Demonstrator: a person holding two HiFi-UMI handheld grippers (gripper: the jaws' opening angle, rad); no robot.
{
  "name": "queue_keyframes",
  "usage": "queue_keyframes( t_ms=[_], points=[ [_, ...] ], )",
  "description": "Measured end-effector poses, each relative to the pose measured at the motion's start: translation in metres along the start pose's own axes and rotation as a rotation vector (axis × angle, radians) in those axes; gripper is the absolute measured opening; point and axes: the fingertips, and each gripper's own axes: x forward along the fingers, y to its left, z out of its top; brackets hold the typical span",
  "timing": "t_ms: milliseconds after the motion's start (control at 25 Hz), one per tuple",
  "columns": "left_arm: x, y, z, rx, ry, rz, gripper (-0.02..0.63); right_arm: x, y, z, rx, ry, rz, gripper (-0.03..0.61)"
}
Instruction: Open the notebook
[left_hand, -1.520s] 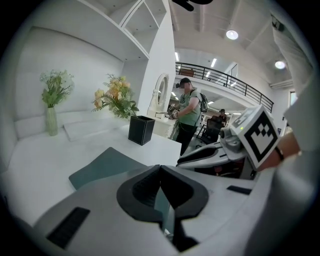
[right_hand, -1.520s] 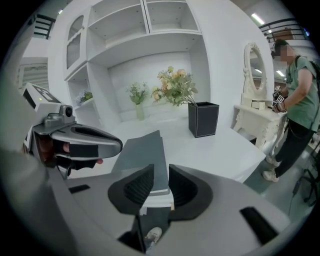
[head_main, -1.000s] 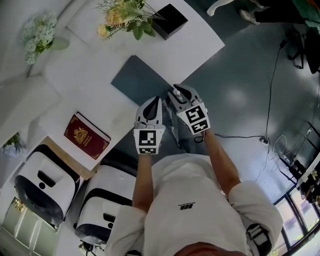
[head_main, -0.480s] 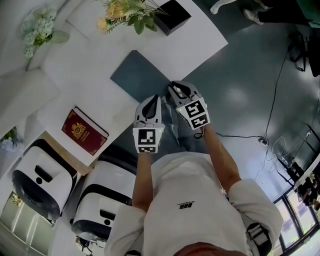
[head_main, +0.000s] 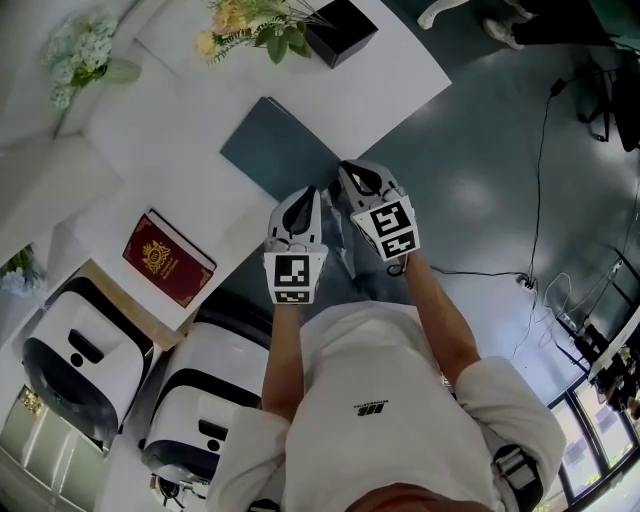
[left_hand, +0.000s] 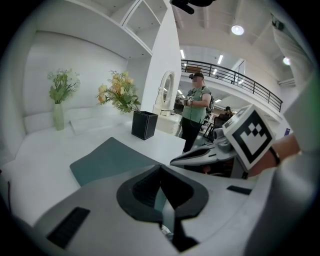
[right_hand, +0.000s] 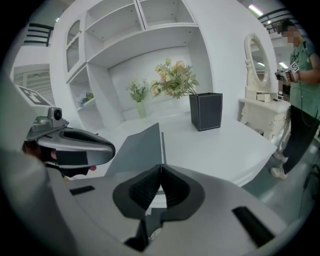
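A slate-grey notebook (head_main: 280, 148) lies on the white table (head_main: 180, 190), one corner toward me. My right gripper (head_main: 349, 172) sits at that near corner with its jaws closed. In the right gripper view the notebook's cover (right_hand: 137, 147) slopes up on the left, and a thin dark edge runs straight into the closed jaws of my right gripper (right_hand: 160, 167). My left gripper (head_main: 306, 195) hovers just left of it over the notebook's near edge. Its jaws are shut with nothing between them, and the notebook (left_hand: 107, 160) lies ahead.
A black square box (head_main: 340, 30) with yellow flowers (head_main: 245, 30) stands behind the notebook. A red book (head_main: 168, 258) lies at the table's left, with a white flower vase (head_main: 75, 50) far left. White machines (head_main: 70, 375) stand below the table edge. A person (left_hand: 195, 112) stands in the background.
Both grippers hold nearly the same place at the notebook's near corner. The head view has shifted slightly.
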Motion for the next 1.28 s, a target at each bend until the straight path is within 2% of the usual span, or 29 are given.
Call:
queue_keyframes(
  t_ms=[560, 1280],
  points=[
    [-0.017, 0.005, 0.012, 0.003, -0.04, 0.024, 0.0, -0.025, 0.021, 0.027, -0.067, -0.059, 0.02, 0.0],
    [-0.045, 0.02, 0.017, -0.004, -0.074, 0.059, 0.0, -0.044, 0.05, 0.051, -0.113, -0.081, 0.034, 0.0]
  ],
)
